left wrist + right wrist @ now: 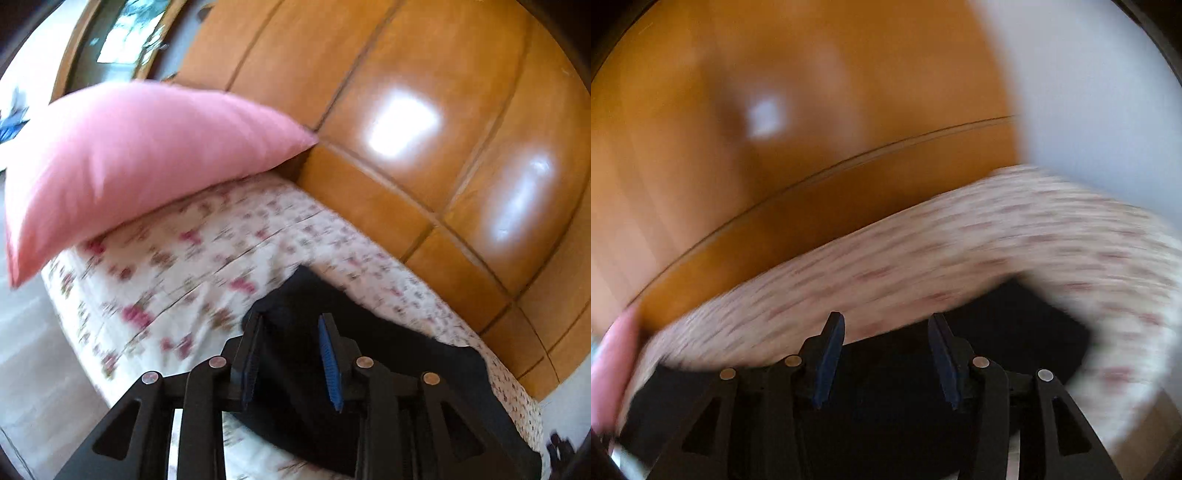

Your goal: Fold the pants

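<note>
While the dark navy fabric pants (369,354) are spread on the floral-printed bed sheet (177,266), the left tongs (291,325) are held apart above them, nothing being pinched. The right tongs (886,325) are likewise parted over the dark cloth. A pink pillow (129,155) is propped against the tan padded leather headboard (424,147).

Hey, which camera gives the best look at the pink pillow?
The left wrist view: the pink pillow shows nearly whole, lying on the floral sheet. The right wrist view catches only a blurred pink sliver at its left edge.
</note>
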Available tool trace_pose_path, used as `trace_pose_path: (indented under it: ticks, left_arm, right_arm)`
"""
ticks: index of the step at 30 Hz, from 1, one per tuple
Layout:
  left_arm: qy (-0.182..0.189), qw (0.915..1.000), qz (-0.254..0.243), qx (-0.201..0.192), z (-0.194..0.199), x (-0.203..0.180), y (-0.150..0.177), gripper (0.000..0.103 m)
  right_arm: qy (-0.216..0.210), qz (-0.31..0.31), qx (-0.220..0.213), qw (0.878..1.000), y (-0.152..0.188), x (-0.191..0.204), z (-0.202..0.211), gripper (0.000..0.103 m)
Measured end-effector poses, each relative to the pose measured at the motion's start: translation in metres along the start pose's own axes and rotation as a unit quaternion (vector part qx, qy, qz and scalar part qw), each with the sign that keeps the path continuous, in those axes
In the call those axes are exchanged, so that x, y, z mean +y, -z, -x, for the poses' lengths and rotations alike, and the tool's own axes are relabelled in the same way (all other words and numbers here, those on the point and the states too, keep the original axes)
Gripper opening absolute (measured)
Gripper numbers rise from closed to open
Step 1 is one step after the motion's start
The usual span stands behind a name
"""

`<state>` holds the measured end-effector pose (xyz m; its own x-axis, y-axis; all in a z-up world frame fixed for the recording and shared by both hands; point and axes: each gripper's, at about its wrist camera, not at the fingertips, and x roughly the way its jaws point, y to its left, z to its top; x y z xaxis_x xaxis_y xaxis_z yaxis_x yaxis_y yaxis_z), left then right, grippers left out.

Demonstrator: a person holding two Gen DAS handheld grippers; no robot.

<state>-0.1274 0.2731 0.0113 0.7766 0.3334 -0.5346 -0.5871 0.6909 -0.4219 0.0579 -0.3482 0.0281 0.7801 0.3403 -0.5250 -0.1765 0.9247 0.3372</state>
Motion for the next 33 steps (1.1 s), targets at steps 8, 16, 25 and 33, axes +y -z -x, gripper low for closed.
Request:
trace_pose_path:
  ticks: [8, 16, 25, 33]
  left_arm:
    - [-0.020, 0.9952, -0.012, -0.095, 0.011, -0.030, -0.027, 0.048]
    - [0.096, 0.9887, -0.105, 0.048, -0.051, -0.073, -0.004, 0.053]
    - [0.128, 0.9685, -0.166, 0.135, -0.108, -0.118, 0.029, 0.053]
    - [0.047, 0.9728, -0.158, 0.163, -0.165, -0.104, 0.027, 0.056]
  right_arm:
    - [-0.210, 0.082, 0.125, 0.966, 0.003, 0.164, -0.098, 0.049]
    - [-0.263, 0.098, 0.267, 0.922, 0.014, 0.260, -0.187, 0.052]
    - [-0.256, 0.103, 0.313, 0.909, 0.024, 0.284, -0.242, 0.010]
    - [-0.192, 0.045, 0.270, 0.942, 0.018, 0.265, -0.281, 0.000]
